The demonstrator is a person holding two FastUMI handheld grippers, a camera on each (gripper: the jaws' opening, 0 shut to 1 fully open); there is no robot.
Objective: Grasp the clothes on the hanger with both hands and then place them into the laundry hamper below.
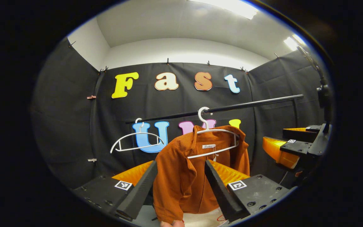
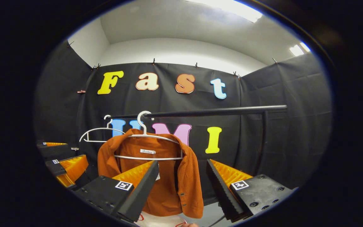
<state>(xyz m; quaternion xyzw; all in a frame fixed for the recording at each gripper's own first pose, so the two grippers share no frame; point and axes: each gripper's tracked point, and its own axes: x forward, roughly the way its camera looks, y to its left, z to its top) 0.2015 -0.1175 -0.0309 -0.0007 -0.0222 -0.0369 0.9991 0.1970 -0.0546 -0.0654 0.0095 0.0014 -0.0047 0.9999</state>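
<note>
Orange shirt [image 1: 181,176] hanging on a white hanger [image 1: 214,138] off the black rail [image 1: 219,109], second bare hanger [image 1: 137,140] beside it on the same rail. Left gripper [image 1: 181,184] spread wide right in front of the shirt, not touching. Right gripper [image 2: 183,186] wide too, lined up on the shirt's edge. Something white [image 2: 161,220] below, maybe the hamper, can't tell.
</note>
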